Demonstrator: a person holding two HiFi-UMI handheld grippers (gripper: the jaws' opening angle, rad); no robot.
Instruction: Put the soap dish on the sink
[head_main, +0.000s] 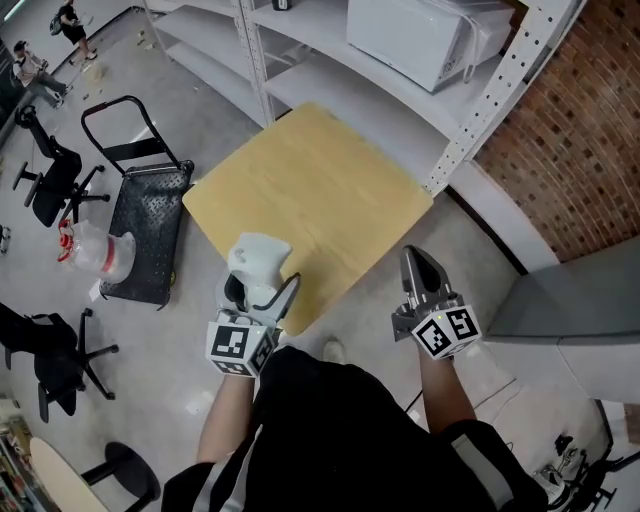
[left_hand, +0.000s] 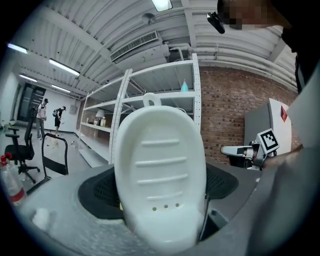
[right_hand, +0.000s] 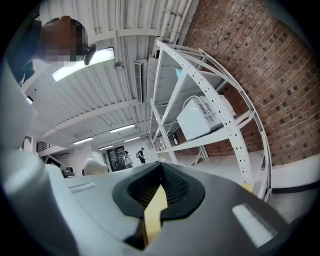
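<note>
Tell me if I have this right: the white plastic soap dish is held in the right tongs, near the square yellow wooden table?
Wrong hand: the white plastic soap dish is in the left tongs, as the left gripper view shows, near the square yellow wooden table.

the left gripper (head_main: 262, 292) is held out in front of the torso at the head view's left, pointing forward and slightly down. its jaws stand wide and clamp the white soap dish (head_main: 257, 258), which sits upright between them. the right gripper (head_main: 415, 258) is beside it and apart, pointing about level, with its jaws closed to a narrow point and nothing between them. the left forearm (head_main: 225, 420) and the right forearm (head_main: 445, 395) are bare and extended.
</note>
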